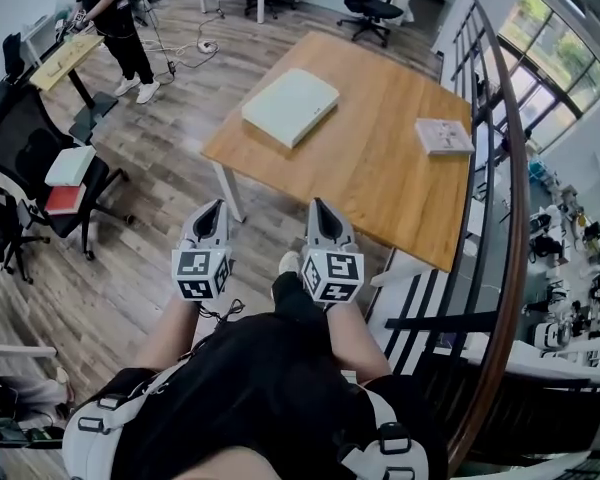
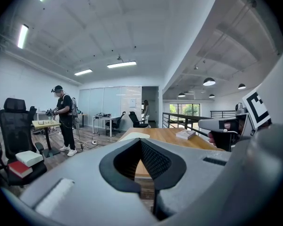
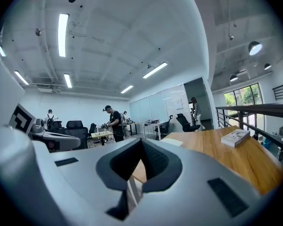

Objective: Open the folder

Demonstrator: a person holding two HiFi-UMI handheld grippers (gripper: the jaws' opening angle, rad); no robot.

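- Left gripper (image 1: 212, 208) and right gripper (image 1: 320, 208) are held side by side in front of the person, over the floor (image 1: 130, 268), short of the table (image 1: 380, 158); both point toward it
- Folder (image 1: 290, 106) lies flat on the table's far left part, well apart from both grippers and beyond them; it sits between their two lines of aim, touched by neither
- In the left gripper view the left gripper (image 2: 140, 140) has its jaws pressed together with nothing between them; the folder (image 2: 134, 136) shows just above the tips, far off on the table (image 2: 165, 134)
- In the right gripper view the right gripper (image 3: 141, 142) is likewise pressed together and holds nothing; the folder (image 3: 172, 141) shows as a thin pale slab a little right of the tips
- In the head view the folder's long axis runs from lower left to upper right, roughly along the table's left edge; one corner points toward the person; which side bears the spine I cannot tell
- The folder is closed; it is a plain white or cream rectangle, fairly thick, with rounded corners and a bare cover
- A book (image 1: 443, 135) lies near the table's right edge, well apart from the folder; a railing (image 1: 500, 168) runs past that edge
- Another person (image 1: 115, 23) stands at a small desk (image 1: 65, 60) far left
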